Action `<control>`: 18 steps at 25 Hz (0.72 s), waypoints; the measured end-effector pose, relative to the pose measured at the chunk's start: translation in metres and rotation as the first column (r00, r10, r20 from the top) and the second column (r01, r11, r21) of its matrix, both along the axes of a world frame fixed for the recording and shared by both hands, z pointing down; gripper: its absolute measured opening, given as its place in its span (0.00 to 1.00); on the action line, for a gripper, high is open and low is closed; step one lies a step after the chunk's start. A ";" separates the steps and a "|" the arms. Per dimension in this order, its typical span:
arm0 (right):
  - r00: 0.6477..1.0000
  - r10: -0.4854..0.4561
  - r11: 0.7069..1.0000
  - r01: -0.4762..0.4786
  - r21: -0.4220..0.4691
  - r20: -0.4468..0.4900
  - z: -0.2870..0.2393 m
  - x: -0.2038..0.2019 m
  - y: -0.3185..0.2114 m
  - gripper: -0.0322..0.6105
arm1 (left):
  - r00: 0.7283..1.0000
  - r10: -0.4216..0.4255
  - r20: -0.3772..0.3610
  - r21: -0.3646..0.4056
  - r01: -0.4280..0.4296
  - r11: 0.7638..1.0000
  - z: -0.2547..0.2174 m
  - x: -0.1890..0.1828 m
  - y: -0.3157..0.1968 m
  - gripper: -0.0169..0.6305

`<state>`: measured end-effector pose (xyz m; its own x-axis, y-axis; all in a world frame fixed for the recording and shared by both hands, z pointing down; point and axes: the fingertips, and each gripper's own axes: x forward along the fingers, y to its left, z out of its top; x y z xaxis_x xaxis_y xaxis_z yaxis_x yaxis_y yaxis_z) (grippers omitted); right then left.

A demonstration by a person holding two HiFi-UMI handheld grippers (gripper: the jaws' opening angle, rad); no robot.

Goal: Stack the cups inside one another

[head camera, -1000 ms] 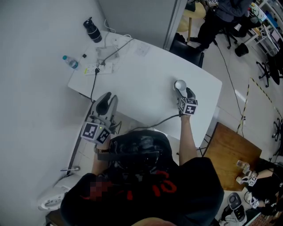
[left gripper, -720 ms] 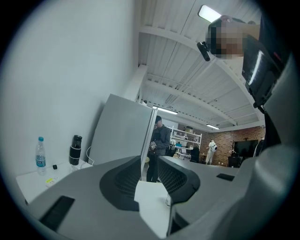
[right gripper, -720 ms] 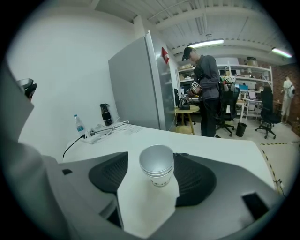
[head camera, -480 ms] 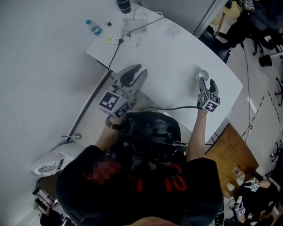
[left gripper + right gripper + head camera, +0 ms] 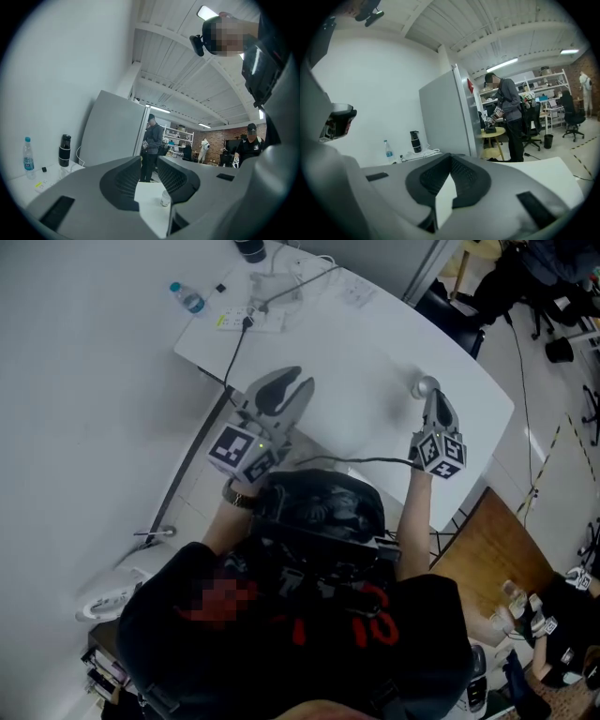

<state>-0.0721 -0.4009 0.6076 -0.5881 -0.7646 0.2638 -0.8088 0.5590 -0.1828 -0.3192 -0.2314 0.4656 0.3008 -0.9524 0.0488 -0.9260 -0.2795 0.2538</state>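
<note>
The right gripper (image 5: 434,401), centre right in the head view, has just been closing its jaws. In its own view, the right gripper (image 5: 451,157) has its jaw tips meeting with nothing between them. A small pale round cup (image 5: 427,386) stands on the white bench (image 5: 366,343) just beyond those tips, not held. The left gripper (image 5: 302,381), left of centre, holds its jaws slightly apart and empty. Through their gap the cup (image 5: 165,198) shows low in the frame, well apart from them.
</note>
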 end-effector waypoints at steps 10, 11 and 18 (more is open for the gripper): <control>0.996 -0.083 0.987 0.077 0.139 0.040 -0.070 -0.026 0.025 0.06 | 0.998 0.066 -0.010 0.006 -0.066 0.998 0.000 0.009 -0.015 0.21; 0.995 -0.092 0.985 0.086 0.147 0.038 -0.075 -0.028 0.028 0.06 | 0.997 0.071 -0.010 0.007 -0.071 0.997 0.000 0.010 -0.016 0.21; 0.990 -0.138 0.975 0.135 0.177 0.004 -0.109 -0.028 0.057 0.06 | 0.991 0.135 -0.018 -0.002 -0.135 0.991 -0.004 0.026 -0.025 0.21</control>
<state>-0.1006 -0.3436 0.4987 -0.6929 -0.7107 0.1216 -0.7206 0.6882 -0.0842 -0.2935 -0.2562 0.4620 0.4271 -0.9031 0.0455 -0.8754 -0.4003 0.2710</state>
